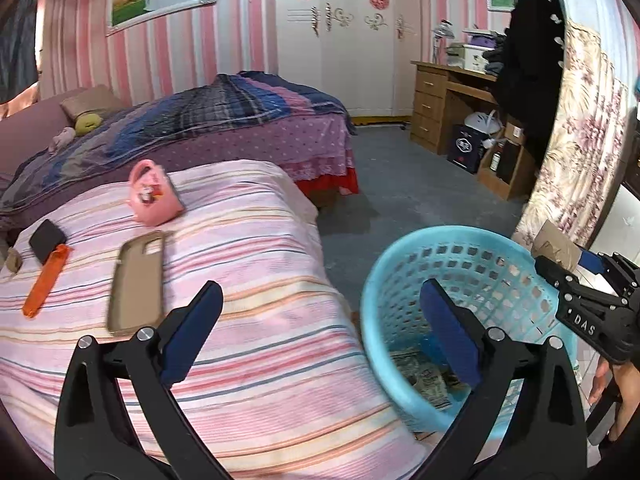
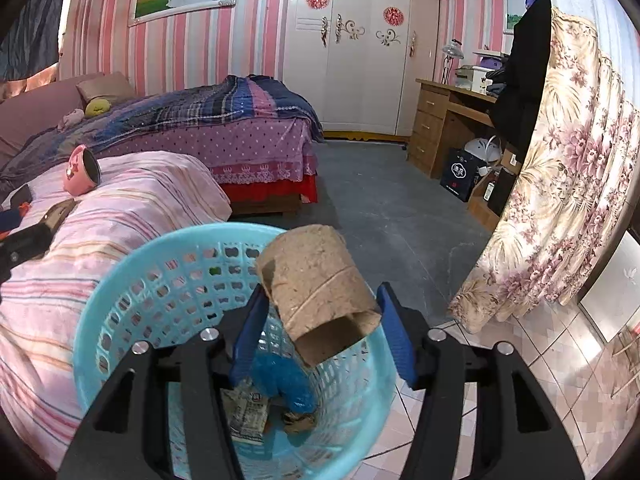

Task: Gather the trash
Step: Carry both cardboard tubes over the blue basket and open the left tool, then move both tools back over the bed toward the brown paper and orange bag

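Cardboard tube [image 2: 318, 294] clenched in right gripper [image 2: 322, 334] jaws above blue basket [image 2: 120, 276]: drop step. Next: release. Left gripper [image 1: 320, 338] jaws spread, empty.

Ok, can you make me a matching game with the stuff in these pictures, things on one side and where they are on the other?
Things:
1. cardboard tube
2. pink mug
3. blue basket
4. phone case

Places:
A. lying flat on the striped blanket
B. on the floor beside the bed
C. between the right gripper's fingers, over the basket
D. tipped on its side on the blanket

Pairs: 1-C, 2-D, 3-B, 4-A
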`<move>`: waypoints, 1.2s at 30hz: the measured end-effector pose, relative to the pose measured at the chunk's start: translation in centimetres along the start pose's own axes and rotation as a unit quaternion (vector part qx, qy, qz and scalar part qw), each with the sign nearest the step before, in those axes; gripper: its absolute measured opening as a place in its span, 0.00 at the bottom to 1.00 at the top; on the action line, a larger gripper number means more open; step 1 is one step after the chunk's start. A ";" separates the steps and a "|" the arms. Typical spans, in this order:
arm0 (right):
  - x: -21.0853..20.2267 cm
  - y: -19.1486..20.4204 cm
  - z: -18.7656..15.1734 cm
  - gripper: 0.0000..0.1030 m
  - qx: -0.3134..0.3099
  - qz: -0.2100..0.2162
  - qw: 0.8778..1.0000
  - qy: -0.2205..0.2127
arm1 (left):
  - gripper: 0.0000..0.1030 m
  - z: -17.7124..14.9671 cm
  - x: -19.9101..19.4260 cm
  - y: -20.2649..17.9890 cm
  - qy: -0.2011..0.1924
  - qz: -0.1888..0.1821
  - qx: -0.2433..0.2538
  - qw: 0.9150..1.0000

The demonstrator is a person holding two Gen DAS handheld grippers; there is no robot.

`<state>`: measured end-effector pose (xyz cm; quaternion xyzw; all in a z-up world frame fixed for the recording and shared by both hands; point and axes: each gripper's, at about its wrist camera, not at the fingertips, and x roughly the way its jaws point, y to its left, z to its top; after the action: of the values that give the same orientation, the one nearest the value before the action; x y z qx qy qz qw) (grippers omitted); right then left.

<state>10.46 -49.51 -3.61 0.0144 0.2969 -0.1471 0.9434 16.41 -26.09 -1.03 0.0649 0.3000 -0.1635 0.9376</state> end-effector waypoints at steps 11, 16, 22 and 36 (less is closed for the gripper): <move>0.4 3.8 1.7 0.90 -0.017 0.001 1.000 -0.004 | 0.94 -0.2 -2.7 5.4 -0.022 0.031 -0.017 0.999; 0.4 5.8 2.4 0.91 -0.017 0.010 1.000 -0.005 | 0.94 -0.1 -3.7 8.6 -0.029 0.046 -0.032 0.998; 0.0 9.6 3.4 0.91 -0.038 0.021 0.999 -0.011 | 0.94 -0.1 -5.0 13.5 -0.036 0.069 -0.061 0.995; -0.9 22.6 5.7 0.91 -0.093 0.085 0.992 -0.028 | 0.95 -1.7 -7.1 27.3 -0.033 0.152 -0.098 0.983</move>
<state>19.37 -28.34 0.28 -0.0518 0.2807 -0.0385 0.9576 19.50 1.77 2.37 0.0120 0.2698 0.0091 0.9628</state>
